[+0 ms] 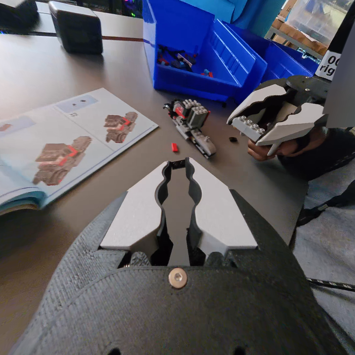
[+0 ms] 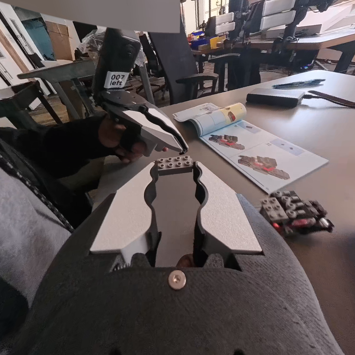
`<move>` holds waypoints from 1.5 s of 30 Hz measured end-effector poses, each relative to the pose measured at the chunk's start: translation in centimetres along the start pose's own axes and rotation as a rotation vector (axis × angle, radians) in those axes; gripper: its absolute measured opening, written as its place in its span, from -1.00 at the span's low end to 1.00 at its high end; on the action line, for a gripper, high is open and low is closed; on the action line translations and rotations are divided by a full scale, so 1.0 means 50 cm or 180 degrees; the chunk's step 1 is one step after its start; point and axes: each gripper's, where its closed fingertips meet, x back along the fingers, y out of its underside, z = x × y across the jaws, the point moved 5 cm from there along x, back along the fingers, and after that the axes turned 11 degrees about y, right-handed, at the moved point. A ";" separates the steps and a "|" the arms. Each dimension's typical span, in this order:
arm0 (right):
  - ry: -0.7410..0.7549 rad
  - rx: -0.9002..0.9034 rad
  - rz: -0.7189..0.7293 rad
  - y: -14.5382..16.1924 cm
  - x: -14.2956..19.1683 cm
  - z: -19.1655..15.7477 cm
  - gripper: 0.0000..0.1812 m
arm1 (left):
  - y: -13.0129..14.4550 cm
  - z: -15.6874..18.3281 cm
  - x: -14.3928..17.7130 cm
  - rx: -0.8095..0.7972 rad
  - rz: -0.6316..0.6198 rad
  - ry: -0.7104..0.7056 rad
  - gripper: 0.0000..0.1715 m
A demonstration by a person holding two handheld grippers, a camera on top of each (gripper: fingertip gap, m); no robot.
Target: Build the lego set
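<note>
My left gripper (image 1: 178, 163) is shut on a small black lego piece (image 1: 178, 164) at its fingertips, above the table. It also shows in the right wrist view (image 2: 182, 151), its tips just above my right gripper. My right gripper (image 2: 175, 166) is shut on a grey 2x4 brick (image 2: 174, 165), studs up; it shows in the left wrist view (image 1: 249, 130) at the right with the grey brick (image 1: 247, 125). The half-built grey, black and red model (image 1: 192, 123) lies on the table between them, also in the right wrist view (image 2: 294, 213).
An open instruction booklet (image 1: 73, 138) lies at the left, also in the right wrist view (image 2: 255, 149). A blue bin (image 1: 194, 57) with several loose pieces stands behind the model. A loose red piece (image 1: 174, 147) and a small black piece (image 1: 233, 139) lie on the table. A black box (image 1: 76, 28) stands far left. One gripper's finger ends stand about 7 cm off the other's.
</note>
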 end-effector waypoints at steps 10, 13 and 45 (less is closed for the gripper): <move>0.0046 -0.0012 -0.0102 -0.004 -0.118 -0.016 -0.59 | -0.020 -0.074 0.062 -0.0176 0.0192 0.0314 -0.82; 0.0118 -0.0049 -0.0155 -0.003 -0.129 -0.009 -0.59 | -0.026 -0.083 0.074 -0.0015 0.0339 0.0453 -0.82; -0.0092 0.0055 -0.0261 0.002 -0.153 -0.057 -0.59 | -0.025 -0.097 0.085 0.0354 0.0662 -0.0106 -0.82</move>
